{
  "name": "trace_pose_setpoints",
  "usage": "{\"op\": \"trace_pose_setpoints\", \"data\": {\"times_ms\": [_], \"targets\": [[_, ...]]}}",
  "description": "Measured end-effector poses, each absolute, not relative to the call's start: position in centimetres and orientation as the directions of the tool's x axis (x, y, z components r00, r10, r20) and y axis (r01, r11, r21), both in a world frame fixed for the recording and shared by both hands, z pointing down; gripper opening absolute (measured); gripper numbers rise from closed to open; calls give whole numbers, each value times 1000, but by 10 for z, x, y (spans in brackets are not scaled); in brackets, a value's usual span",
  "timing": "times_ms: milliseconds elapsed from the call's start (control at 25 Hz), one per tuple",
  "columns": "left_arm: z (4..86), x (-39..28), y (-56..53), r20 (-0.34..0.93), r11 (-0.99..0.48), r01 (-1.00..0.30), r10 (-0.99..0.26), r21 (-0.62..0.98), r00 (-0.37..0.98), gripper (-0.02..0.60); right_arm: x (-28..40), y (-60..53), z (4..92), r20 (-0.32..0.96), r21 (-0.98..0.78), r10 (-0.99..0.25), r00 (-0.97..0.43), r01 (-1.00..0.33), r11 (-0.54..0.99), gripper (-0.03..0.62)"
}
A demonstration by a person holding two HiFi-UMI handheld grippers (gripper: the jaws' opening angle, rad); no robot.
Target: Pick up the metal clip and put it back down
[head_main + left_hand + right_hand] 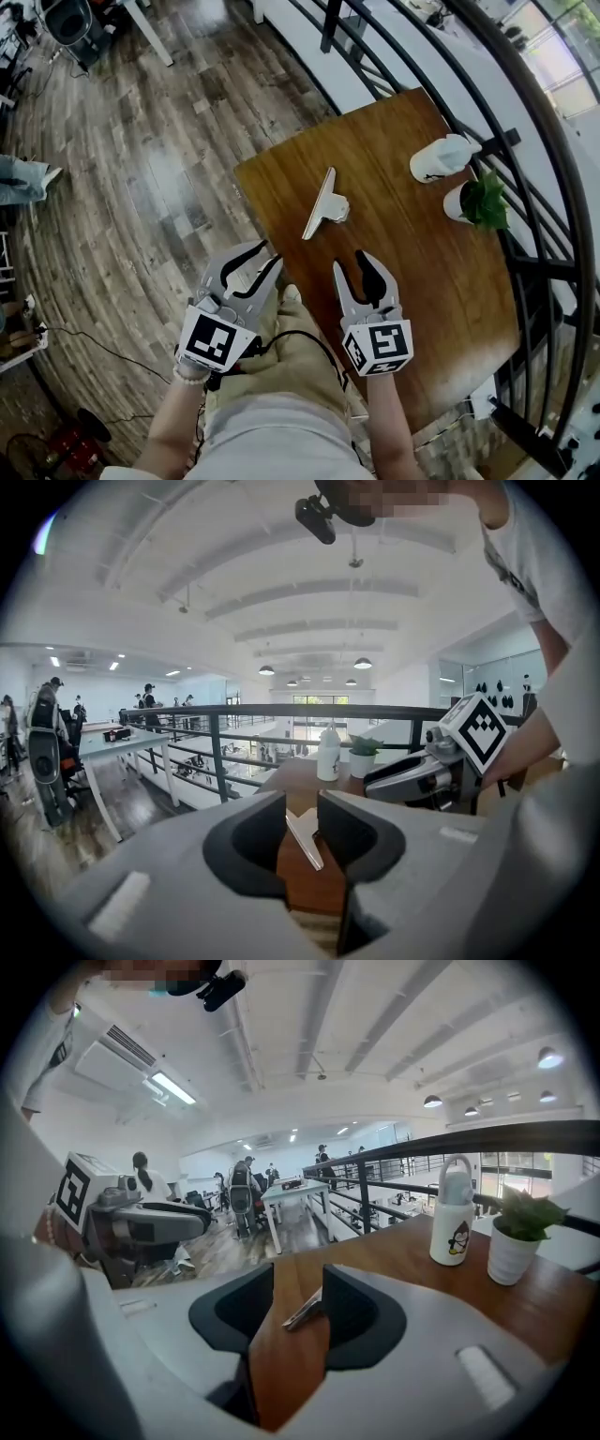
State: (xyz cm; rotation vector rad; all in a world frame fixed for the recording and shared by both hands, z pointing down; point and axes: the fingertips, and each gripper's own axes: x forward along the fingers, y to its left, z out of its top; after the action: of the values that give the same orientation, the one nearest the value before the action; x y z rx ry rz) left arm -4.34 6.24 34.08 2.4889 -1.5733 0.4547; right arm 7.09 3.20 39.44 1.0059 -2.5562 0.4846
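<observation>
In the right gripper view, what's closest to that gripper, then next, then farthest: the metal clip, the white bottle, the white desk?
1. Silver metal clip: on the wooden table, just ahead of the open right gripper.
2. White bottle: farther back, on the table's right side.
3. White desk: far across the room, beyond the table.

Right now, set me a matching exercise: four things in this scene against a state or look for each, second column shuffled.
Column 1
1. metal clip
2. white bottle
3. potted plant
4. right gripper

Column 2
A. green leaves, white pot
B. jaws apart, nothing held
C. lies flat, nothing gripping it
D. stands upright, loop handle on top

Pairs: 1-C, 2-D, 3-A, 4-B
</observation>
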Motion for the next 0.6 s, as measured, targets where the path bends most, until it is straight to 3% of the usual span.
{"op": "trace_pose_setpoints", "data": {"times_ms": [600], "targets": [[382, -50, 36, 383, -461, -887, -816, 20, 433, 97, 61, -4, 445, 496, -243, -578, -649, -742, 625, 178]]}}
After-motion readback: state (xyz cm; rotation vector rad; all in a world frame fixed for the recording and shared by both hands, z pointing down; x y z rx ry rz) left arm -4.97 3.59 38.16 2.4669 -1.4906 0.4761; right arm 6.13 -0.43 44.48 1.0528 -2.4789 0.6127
